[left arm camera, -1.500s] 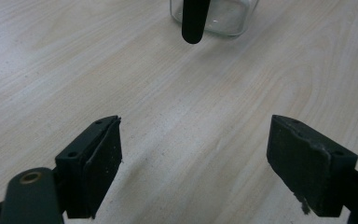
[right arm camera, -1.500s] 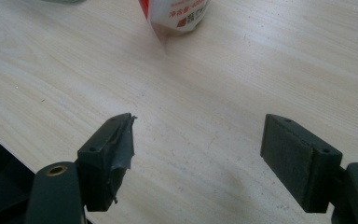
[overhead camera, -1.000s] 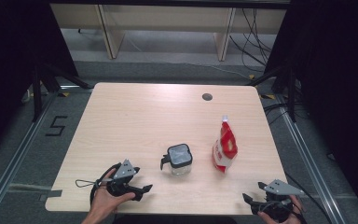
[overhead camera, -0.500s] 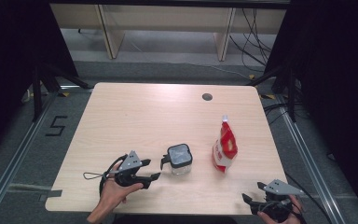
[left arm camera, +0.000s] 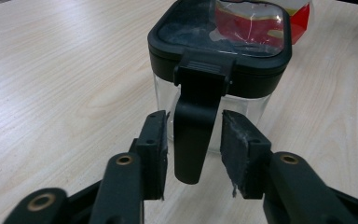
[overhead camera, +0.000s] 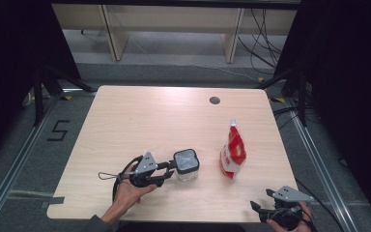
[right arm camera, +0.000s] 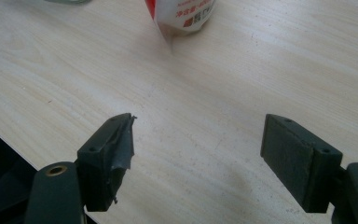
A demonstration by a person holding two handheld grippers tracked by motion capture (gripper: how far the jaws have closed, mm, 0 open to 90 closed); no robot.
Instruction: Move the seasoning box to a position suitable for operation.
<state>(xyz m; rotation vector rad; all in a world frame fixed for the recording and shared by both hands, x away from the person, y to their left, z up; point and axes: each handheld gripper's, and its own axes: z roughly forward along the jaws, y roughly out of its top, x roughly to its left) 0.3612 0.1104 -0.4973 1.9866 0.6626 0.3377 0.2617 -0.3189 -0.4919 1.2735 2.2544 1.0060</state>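
We hold the left gripper (overhead camera: 170, 170) level at the near-left part of the table (overhead camera: 140, 116). Its jaws have just been closing and now flank the black latch (left arm camera: 193, 135) that hangs from the lid (left arm camera: 221, 39) of the clear jar (overhead camera: 186, 165). In the left gripper view, a narrow gap shows on each side of the latch, so the pads (left arm camera: 158, 149) do not yet press on it. The jar stands upright near the table's front edge, left of the red-and-white pouch (overhead camera: 233, 153), the two well apart. We keep the right gripper (overhead camera: 261, 209) at the near-right corner, jaws spread wide over bare wood, with the pouch's base (right arm camera: 186, 16) farther off ahead of them.
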